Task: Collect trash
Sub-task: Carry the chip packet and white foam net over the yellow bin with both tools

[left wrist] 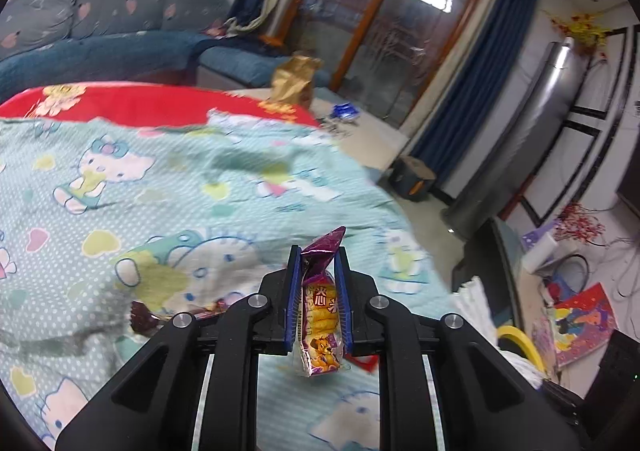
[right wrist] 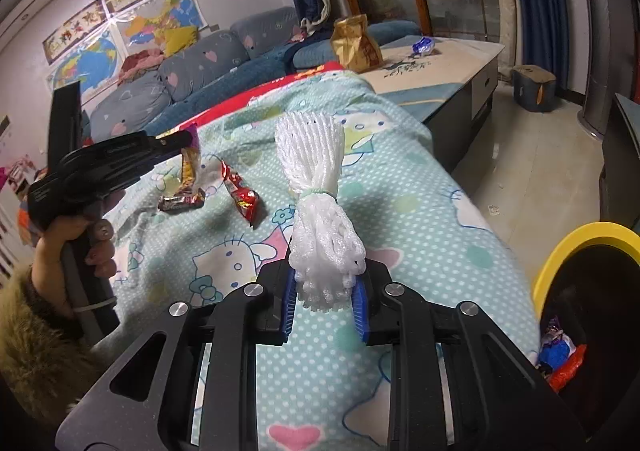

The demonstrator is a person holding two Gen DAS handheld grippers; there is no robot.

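Note:
My left gripper [left wrist: 319, 255] is shut on a purple snack wrapper [left wrist: 320, 315] that stands upright between the blue pads above the cartoon-cat blanket [left wrist: 160, 179]. In the right wrist view the same left gripper [right wrist: 188, 139] holds that wrapper [right wrist: 191, 163] up at the left, in a person's hand [right wrist: 80, 247]. My right gripper [right wrist: 326, 279] is shut on a white foam fruit net [right wrist: 316, 187], whose far end fans out ahead over the blanket. A dark red wrapper [right wrist: 182, 201] and a bright red wrapper [right wrist: 240, 195] lie on the blanket. The yellow-rimmed bin [right wrist: 560, 251] sits at the lower right.
A gold bag [right wrist: 354, 45] and a blue wrapper [right wrist: 424, 45] sit on the low table [right wrist: 460, 63] beyond the blanket. The bin holds several wrappers. A blue sofa [left wrist: 120, 35] runs along the back wall. Papers and cables litter the floor at the right of the left wrist view.

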